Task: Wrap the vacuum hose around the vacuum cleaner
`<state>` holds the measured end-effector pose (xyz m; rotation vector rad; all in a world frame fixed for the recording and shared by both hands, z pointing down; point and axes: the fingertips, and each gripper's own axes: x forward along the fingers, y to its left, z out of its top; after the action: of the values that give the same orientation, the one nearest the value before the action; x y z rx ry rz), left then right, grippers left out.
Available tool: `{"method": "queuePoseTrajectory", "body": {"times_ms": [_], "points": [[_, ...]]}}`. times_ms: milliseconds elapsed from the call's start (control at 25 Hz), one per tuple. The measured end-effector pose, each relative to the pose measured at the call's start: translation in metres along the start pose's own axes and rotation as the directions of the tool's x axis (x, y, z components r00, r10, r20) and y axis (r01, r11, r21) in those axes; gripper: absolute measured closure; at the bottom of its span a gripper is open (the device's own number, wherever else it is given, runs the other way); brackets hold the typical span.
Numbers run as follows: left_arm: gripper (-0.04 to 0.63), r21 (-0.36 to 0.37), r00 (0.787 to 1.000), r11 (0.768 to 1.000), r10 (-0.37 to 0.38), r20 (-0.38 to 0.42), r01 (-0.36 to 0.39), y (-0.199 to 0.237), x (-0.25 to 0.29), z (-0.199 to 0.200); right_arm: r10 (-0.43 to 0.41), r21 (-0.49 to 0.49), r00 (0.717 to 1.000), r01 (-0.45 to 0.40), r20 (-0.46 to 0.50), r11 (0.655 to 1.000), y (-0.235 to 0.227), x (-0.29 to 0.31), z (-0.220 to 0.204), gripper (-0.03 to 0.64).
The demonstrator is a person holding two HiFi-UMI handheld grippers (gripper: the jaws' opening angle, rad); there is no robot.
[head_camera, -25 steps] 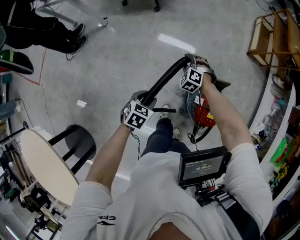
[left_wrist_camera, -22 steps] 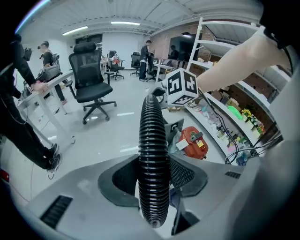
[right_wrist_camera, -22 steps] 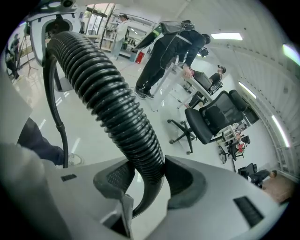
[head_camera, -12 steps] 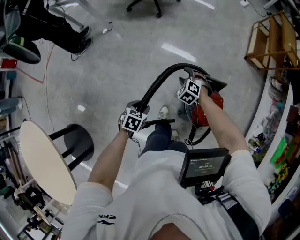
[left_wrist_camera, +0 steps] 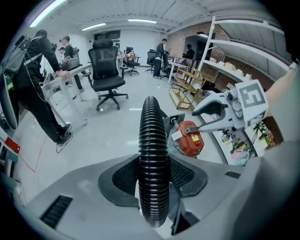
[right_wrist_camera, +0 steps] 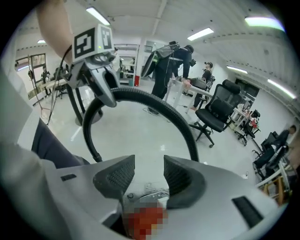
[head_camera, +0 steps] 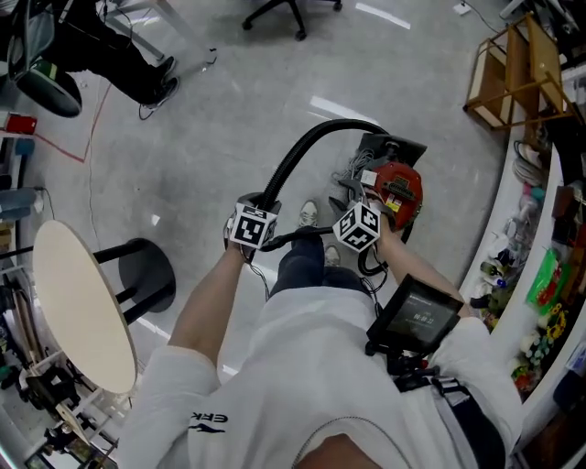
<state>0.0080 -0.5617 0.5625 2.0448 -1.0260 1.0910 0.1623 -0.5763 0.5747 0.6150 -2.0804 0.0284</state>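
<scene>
A black ribbed hose [head_camera: 311,142] arcs up from my left gripper [head_camera: 264,203] and comes down at the red vacuum cleaner [head_camera: 398,188] on the floor. In the left gripper view the hose [left_wrist_camera: 151,140] runs between the pads, and the left gripper [left_wrist_camera: 152,173] is shut on it. My right gripper [head_camera: 355,197] hangs just in front of the vacuum, apart from the hose. Its jaws [right_wrist_camera: 149,176] stand open with nothing between them, and the hose [right_wrist_camera: 173,112] curves beyond them. The left gripper view also shows the vacuum [left_wrist_camera: 190,138] and the right gripper [left_wrist_camera: 206,117].
A black stool [head_camera: 146,275] and a round beige table [head_camera: 73,311] stand at the left. A wooden shelf unit [head_camera: 508,64] and cluttered shelves line the right. An office chair [head_camera: 284,9] and a person's legs [head_camera: 128,64] are farther off. My shoes [head_camera: 311,215] are beside the vacuum.
My right gripper has left the hose's upper bend by the vacuum and come back toward me, empty. The left gripper has shifted a little left with the hose, whose arc now stands taller.
</scene>
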Motion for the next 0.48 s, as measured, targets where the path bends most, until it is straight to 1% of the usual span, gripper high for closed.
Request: {"method": "queuePoseTrajectory", "body": {"times_ms": [160,240,320,480], "points": [[0.422,-0.017,1.0,1.0,0.002,0.02,-0.002,-0.027,-0.011,-0.004,0.096,0.028,0.994,-0.098,0.045,0.995,0.071,-0.027,0.004,0.425],[0.42,-0.026,1.0,1.0,-0.002,0.009,0.003,-0.042,-0.015,-0.008,0.148,0.066,0.987,-0.152,0.061,0.986,0.105,-0.039,0.004,0.425],[0.42,-0.048,1.0,0.999,-0.013,-0.005,0.012,-0.054,-0.017,-0.013,0.189,0.099,0.979,-0.196,0.076,0.976,0.137,-0.048,0.007,0.425],[0.422,-0.097,0.999,0.995,-0.032,-0.006,0.031,-0.07,-0.025,-0.027,0.251,0.143,0.963,-0.263,0.1,0.954,0.198,-0.058,0.019,0.425]]}}
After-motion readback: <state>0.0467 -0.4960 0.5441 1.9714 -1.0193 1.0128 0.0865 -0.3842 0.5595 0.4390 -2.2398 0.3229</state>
